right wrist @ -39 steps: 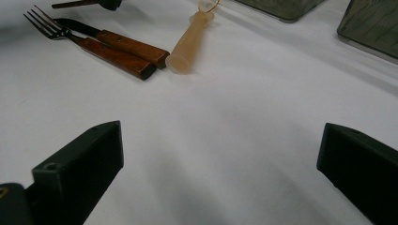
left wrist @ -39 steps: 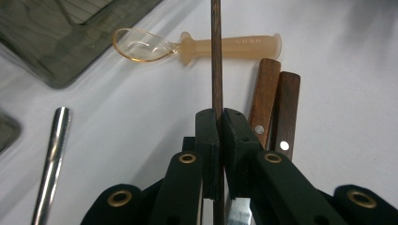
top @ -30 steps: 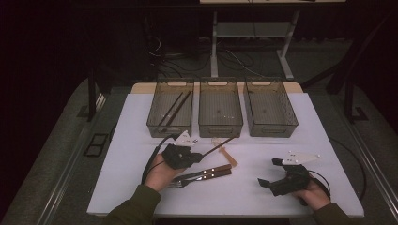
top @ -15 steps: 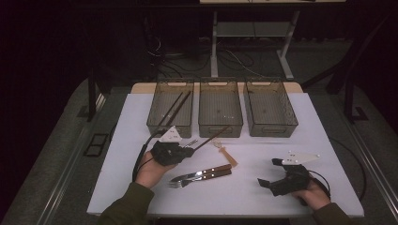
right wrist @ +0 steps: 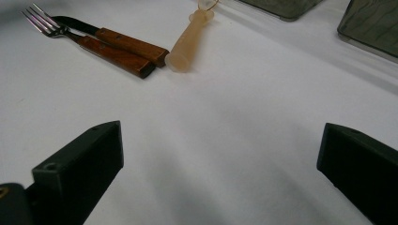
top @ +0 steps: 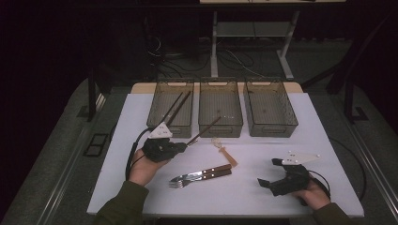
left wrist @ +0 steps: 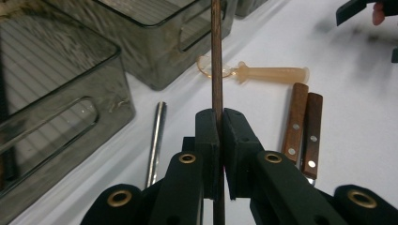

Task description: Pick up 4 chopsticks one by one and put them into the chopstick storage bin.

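The left gripper [top: 180, 147] has lifted off the mat and swung back toward the bins since a second ago, and its jaws are clamped on a dark chopstick [top: 204, 130] that now slants up over the front edge of the middle bin [top: 220, 126]; earlier that stick lay low beside the forks. From this I judge the sorting is in the carry stage: the chopstick is picked and is on its way to the left bin [top: 155, 119], where two chopsticks [top: 177, 107] already lie aslant. In the left gripper view the jaws press flat on the stick [left wrist: 216, 56], and a metal rod [left wrist: 156, 136] lies on the mat beside the bin; I cannot tell what it is. Counting from the left: three bins in a row, the third being the right bin [top: 271, 108], which looks empty like the middle one; three chopsticks in all, two binned and one held; two wood-handled forks [top: 202, 175] side by side on the mat, untouched; one amber spoon [top: 225, 151] just beyond their handles. The right gripper [top: 266, 183] rests on the mat near the front right, unmoved, its jaws wide apart and holding nothing.
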Demonstrator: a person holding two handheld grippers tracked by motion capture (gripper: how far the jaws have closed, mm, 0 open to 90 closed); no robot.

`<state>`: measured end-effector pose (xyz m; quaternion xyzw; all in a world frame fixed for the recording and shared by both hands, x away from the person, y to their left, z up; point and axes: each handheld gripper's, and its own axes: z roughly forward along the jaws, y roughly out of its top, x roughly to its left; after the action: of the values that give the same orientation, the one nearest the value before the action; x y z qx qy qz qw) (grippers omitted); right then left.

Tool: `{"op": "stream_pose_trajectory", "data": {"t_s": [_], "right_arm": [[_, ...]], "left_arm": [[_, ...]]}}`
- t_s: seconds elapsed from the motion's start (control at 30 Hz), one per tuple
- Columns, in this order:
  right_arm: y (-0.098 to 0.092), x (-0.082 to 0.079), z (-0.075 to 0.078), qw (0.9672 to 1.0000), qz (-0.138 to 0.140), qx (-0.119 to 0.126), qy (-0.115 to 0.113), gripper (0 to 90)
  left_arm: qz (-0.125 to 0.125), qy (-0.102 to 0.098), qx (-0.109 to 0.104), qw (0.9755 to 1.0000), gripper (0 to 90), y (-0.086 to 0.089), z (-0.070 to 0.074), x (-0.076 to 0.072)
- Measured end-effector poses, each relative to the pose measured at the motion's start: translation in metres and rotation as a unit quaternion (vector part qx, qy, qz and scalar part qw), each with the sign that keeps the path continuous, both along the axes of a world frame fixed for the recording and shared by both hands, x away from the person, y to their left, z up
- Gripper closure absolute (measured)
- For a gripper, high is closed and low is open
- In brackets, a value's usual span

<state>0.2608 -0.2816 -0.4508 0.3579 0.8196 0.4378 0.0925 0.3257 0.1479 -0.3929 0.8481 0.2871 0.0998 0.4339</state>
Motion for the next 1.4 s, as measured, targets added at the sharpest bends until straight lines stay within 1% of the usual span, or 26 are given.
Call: {"op": "stream_pose_trajectory", "data": {"t_s": [0.47,0.53,0.6,0.7,0.83,0.9,1.0,1.2,1.33,1.4], "right_arm": [[0.000,0.000,0.000,1.0000,0.000,-0.002,0.001,0.7],[0.000,0.000,0.000,1.0000,0.000,-0.002,0.002,0.7],[0.000,0.000,-0.001,1.0000,-0.001,-0.002,0.002,0.7],[0.000,0.001,-0.001,1.0000,-0.003,-0.001,0.003,0.7],[0.000,0.002,-0.001,1.0000,-0.006,0.000,0.003,0.7],[0.000,0.002,-0.001,1.0000,-0.006,-0.001,0.004,0.7],[-0.001,0.002,-0.001,1.0000,-0.009,0.000,0.004,0.7],[-0.001,0.002,-0.001,1.0000,-0.008,0.001,0.005,0.7],[-0.001,0.002,-0.001,0.9999,-0.009,0.002,0.006,0.7],[-0.001,0.002,-0.001,0.9999,-0.009,0.002,0.006,0.7]], "left_arm": [[0.041,-0.009,-0.018,0.9989,84.9,0.027,0.006,0.008],[0.046,-0.011,-0.019,0.9987,84.9,0.030,0.008,0.011],[0.053,-0.014,-0.026,0.9982,84.9,0.033,0.009,0.013],[0.061,-0.017,-0.027,0.9976,84.9,0.037,0.012,0.019],[0.068,-0.022,-0.031,0.9970,84.9,0.040,0.016,0.028],[0.070,-0.023,-0.029,0.9969,84.9,0.040,0.019,0.033],[0.075,-0.025,-0.027,0.9965,84.9,0.041,0.025,0.042],[0.088,-0.038,-0.031,0.9949,84.9,0.042,0.038,0.060],[0.095,-0.038,-0.034,0.9942,84.8,0.039,0.043,0.075],[0.100,-0.038,-0.030,0.9938,84.9,0.038,0.043,0.082]]}}
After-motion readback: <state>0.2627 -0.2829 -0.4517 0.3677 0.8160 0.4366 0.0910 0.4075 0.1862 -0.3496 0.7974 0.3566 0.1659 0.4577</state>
